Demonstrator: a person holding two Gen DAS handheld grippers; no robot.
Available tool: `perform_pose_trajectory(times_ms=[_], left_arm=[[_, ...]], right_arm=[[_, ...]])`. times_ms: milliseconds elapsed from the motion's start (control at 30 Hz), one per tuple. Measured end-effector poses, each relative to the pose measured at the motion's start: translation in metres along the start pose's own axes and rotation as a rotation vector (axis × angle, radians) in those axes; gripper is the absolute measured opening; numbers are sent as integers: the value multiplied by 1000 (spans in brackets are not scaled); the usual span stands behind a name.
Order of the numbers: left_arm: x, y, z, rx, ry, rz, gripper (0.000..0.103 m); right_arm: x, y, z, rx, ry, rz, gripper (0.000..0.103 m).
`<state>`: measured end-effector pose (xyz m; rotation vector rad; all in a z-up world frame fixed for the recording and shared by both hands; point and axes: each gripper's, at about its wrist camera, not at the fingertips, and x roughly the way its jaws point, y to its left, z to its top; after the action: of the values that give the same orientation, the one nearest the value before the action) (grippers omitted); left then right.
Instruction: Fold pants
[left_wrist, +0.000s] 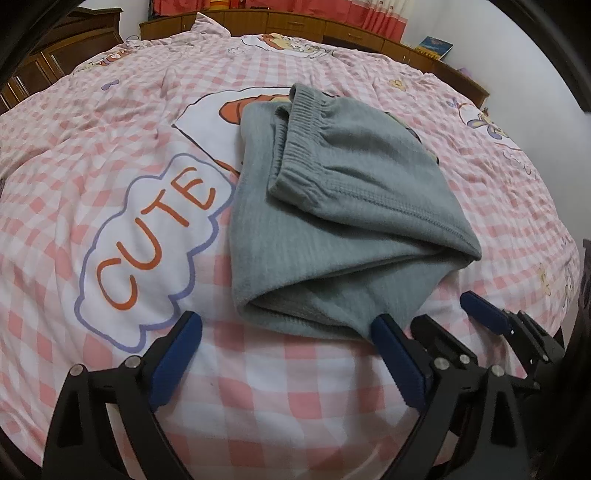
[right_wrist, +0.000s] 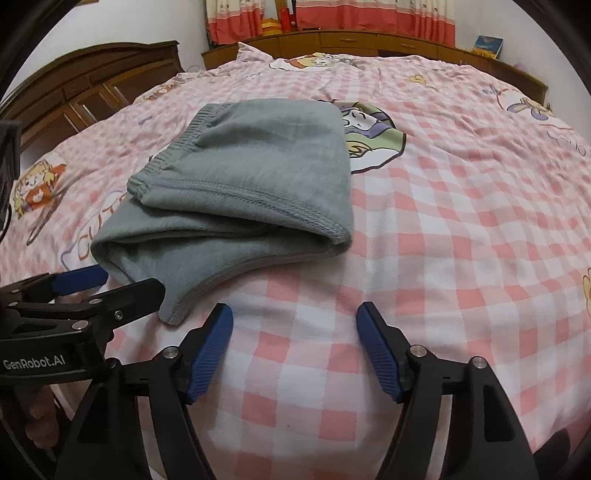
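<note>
Left wrist view: grey-green soft knit pants (left_wrist: 332, 221) lie folded in a bundle on the pink-and-white checked bed cover (left_wrist: 258, 387), elastic waistband (left_wrist: 303, 140) on top toward the far side, rounded fold edge nearest the camera. Left gripper (left_wrist: 286, 339) has its blue-padded fingers (left_wrist: 177, 354) spread apart, nothing between them; the right-hand finger tip looks to touch or sit just beside the loose lower corner of the bundle, cannot tell which. Right gripper's blue finger (left_wrist: 484, 308) shows at the right edge, just beside the bundle. The orange "CUTE" print (left_wrist: 147, 254) lies left of the pants. Right wrist view: same pants (right_wrist: 240, 192) sit left of centre and ahead, top layer's stitched hem (right_wrist: 258, 206) facing the camera, one corner (right_wrist: 173, 310) hanging down toward the near side. Right gripper (right_wrist: 293, 325) fingers (right_wrist: 210, 350) are released, wide, over bare checked cover, near but not on the cloth. Left gripper (right_wrist: 79, 278) comes in from the left, beside the lower fold. Judgement: fold looks nearly done; the step in hand is likely tidying that stray corner or a last fold. To do it well, pinch all layers at the corner together, not just the top one, lift low, and keep edges aligned so the soft knit doesn't slide open.
</note>
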<state>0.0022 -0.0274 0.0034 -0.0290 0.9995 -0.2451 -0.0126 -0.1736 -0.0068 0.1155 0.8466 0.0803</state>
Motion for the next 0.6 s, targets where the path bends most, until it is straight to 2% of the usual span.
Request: perform_pose_trajectory(times_ms=[600], left_arm=[[1, 1, 0, -13, -3, -11, 98]], right_arm=[[0, 1, 0, 5, 0, 5, 74]])
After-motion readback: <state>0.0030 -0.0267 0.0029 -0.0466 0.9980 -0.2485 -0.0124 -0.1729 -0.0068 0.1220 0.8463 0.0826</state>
